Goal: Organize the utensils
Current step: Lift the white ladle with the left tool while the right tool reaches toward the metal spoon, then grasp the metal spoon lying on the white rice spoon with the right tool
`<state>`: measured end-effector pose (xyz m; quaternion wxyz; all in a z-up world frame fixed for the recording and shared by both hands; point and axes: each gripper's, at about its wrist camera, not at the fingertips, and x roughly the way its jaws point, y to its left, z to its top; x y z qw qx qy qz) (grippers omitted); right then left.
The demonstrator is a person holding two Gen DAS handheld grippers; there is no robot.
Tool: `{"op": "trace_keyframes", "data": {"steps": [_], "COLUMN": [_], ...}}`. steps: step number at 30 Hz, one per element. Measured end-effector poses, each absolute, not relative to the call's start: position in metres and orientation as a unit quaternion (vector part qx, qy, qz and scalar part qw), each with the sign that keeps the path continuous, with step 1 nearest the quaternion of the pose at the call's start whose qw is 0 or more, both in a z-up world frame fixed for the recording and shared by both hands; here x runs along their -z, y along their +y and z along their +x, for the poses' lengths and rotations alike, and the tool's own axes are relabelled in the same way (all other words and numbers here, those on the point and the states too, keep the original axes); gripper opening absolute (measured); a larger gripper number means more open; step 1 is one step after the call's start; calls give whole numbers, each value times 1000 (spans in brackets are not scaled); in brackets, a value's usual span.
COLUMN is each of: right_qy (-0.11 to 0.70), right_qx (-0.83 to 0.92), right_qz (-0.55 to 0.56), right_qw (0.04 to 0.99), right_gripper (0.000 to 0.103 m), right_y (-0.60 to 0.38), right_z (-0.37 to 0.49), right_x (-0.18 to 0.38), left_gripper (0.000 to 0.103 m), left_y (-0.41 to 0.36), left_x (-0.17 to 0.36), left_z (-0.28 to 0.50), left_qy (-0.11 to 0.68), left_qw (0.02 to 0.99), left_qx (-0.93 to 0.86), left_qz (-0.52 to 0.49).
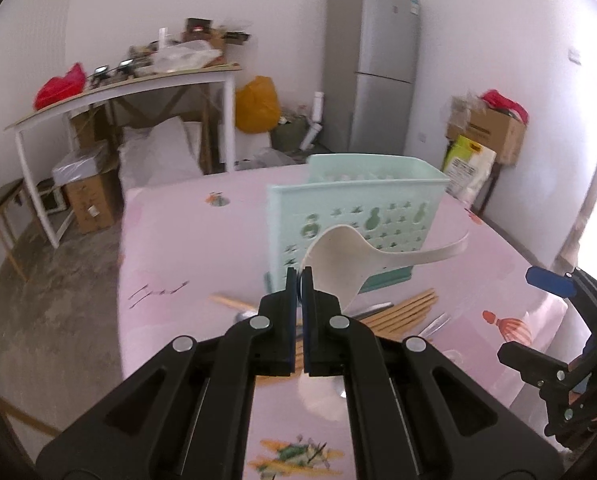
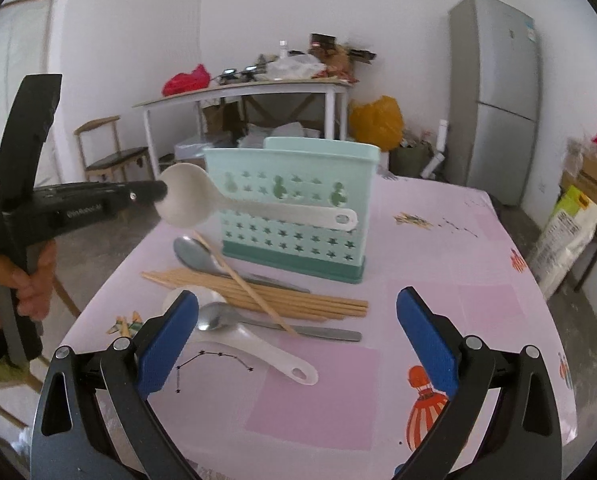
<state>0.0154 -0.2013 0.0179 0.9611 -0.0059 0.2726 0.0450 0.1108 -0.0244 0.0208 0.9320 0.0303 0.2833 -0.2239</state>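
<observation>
Your left claw (image 1: 297,276) pinches the white spoon (image 1: 338,258) by its bowl, frame centre, before the holder (image 1: 358,208); right claw (image 2: 298,344) wide, empty.

The left hand-held gripper (image 2: 160,192) holds a white spoon (image 2: 234,206) before the holder (image 2: 298,208).

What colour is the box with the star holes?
The utensil holder is mint green with a darker teal base; clearest in the right wrist view.

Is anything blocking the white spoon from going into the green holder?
Nothing visible does. The left hand-held gripper pinches the white plastic spoon by its bowl, lifted in front of the mint green plastic utensil holder. The holder's open top looks free, though its inside is hidden. The spoon must rise over the front wall.
</observation>
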Motion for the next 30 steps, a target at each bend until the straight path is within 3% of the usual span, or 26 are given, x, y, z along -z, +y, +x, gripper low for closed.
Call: {"op": "trace_keyframes", "data": {"steps": [5,12,17,30], "right_qy": [285,352,399,477], "right_qx": [-98,-187,-232,-313], "right_qz": [-27,-65,-124,-230], "right_qw": [953,915,878,788], "right_gripper": [89,58,42,39], "right_y": [-184,-161,-147,-120], "right_z": [23,60,85,115], "right_x": [-18,-1,14,39], "left_gripper": [1,1,1,1], "left_y": [6,41,55,59], "left_x": [-17,-16,-13,2], "left_z": [101,100,104,118], "left_qy": [298,295,297,307], "left_qw": [936,943,943,937], "left_qx": [187,152,144,156], "left_qz": [0,-33,-47,-62]}}
